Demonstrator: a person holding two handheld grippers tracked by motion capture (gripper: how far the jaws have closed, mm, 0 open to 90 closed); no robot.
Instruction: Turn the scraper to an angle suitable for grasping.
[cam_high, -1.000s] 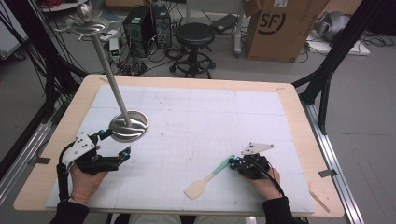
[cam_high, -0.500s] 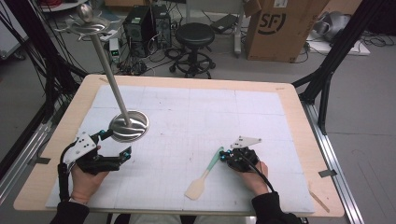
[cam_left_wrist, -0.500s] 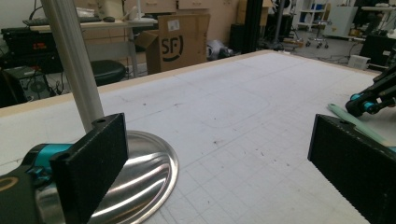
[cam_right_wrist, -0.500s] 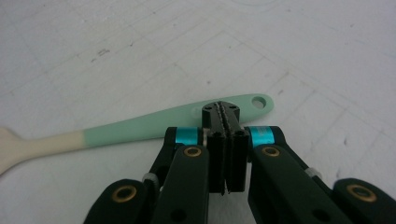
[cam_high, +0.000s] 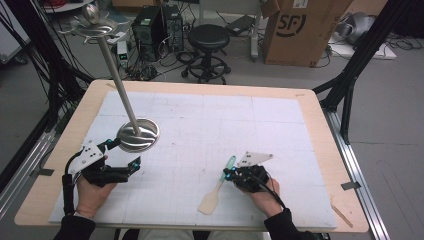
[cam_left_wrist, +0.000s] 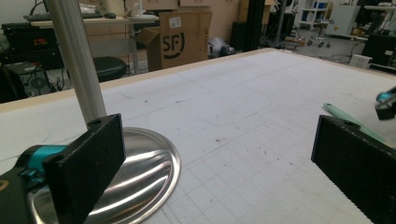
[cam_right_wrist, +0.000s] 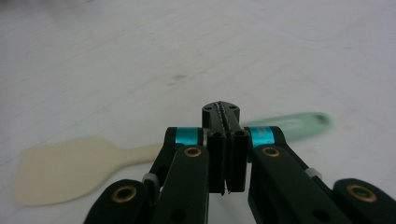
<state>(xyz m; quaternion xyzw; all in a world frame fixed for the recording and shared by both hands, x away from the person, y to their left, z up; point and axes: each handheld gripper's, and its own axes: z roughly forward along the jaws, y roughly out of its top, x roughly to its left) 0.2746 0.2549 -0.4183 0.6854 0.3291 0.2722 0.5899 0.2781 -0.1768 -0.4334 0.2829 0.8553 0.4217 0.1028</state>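
A spatula (cam_high: 216, 189) with a cream blade and a mint-green handle lies on the white mat near the front right. In the right gripper view the blade (cam_right_wrist: 60, 168) is at the left and the handle (cam_right_wrist: 292, 123) runs off behind the jaws. My right gripper (cam_high: 228, 173) (cam_right_wrist: 221, 112) is shut with its jaws pressed flat together and nothing between them, its tip right at the handle. My left gripper (cam_high: 126, 153) (cam_left_wrist: 219, 154) is open at the front left, its jaws spread beside the steel stand's round base (cam_high: 139, 135) (cam_left_wrist: 140, 163).
The stand's pole (cam_high: 117, 85) leans up to a small top tray (cam_high: 95, 27) beyond the table's far left corner. The white mat (cam_high: 210, 120) covers the wooden table (cam_high: 320, 130). A stool (cam_high: 207, 37) and a cardboard box (cam_high: 300, 30) are on the floor behind.
My right gripper has moved left across the mat to the spatula's handle. The left gripper and the stand have stayed put.
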